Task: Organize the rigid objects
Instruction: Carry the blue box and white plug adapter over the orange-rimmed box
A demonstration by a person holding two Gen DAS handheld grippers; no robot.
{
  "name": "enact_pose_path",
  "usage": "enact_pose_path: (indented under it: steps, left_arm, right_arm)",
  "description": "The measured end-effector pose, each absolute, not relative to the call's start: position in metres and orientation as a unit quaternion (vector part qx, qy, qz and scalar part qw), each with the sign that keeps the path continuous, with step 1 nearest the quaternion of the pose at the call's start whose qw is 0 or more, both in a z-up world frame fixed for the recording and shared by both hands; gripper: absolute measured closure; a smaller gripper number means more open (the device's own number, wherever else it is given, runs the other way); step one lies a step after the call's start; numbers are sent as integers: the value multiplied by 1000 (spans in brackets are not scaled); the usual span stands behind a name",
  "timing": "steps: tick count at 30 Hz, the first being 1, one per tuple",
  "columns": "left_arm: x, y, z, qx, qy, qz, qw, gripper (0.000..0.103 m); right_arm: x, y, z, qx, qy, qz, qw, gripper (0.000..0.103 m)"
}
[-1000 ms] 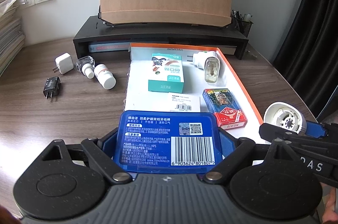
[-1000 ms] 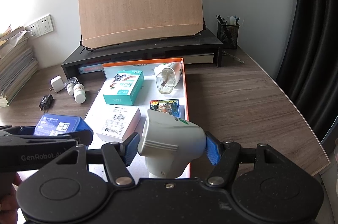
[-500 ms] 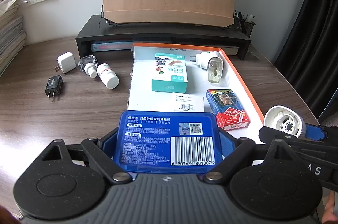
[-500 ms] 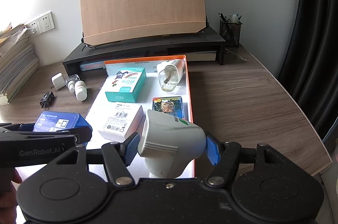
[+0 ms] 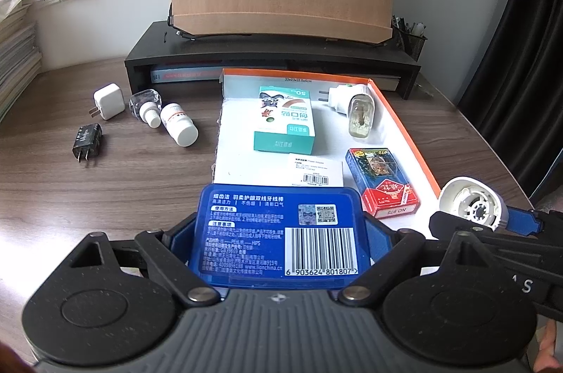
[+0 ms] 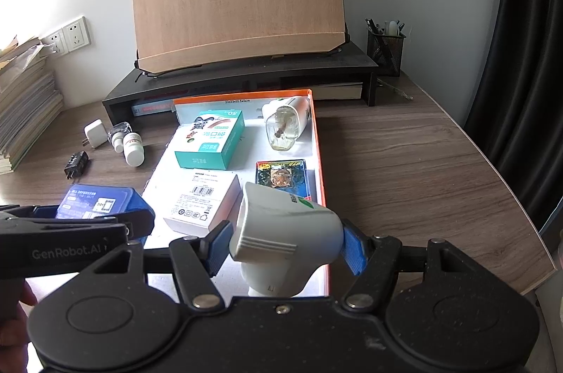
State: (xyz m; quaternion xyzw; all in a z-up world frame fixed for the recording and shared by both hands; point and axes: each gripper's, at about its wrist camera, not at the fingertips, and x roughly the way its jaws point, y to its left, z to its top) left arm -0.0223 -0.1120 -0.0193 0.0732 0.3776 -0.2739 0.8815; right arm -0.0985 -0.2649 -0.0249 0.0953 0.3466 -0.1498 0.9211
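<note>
1. Left claw (image 5: 281, 232) is clenched on a blue floss box (image 5: 279, 232); right claw (image 6: 285, 246) grips a white plug-in device (image 6: 285, 232)
2. At 12 o'clock, the orange tray (image 5: 404, 126) already holds four items
3. At 10 o'clock, two chargers (image 5: 108, 101) and two bottles (image 5: 177, 124) wait on the desk (image 5: 105, 190); roughly half remains

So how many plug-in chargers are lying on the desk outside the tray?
2. A white square plug adapter lies by the black monitor stand; a small black plug adapter lies nearer, left of the bottles. Others may be hidden.
</note>
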Motion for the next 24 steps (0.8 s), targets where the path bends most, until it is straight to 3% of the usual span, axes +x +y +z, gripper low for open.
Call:
enact_pose_path:
  steps: [24]
  left_arm:
    - [-15,-115,-26,75,389,-281,874,10]
  right_arm:
    - [-92,-270,-30,97,356,-156,916,25]
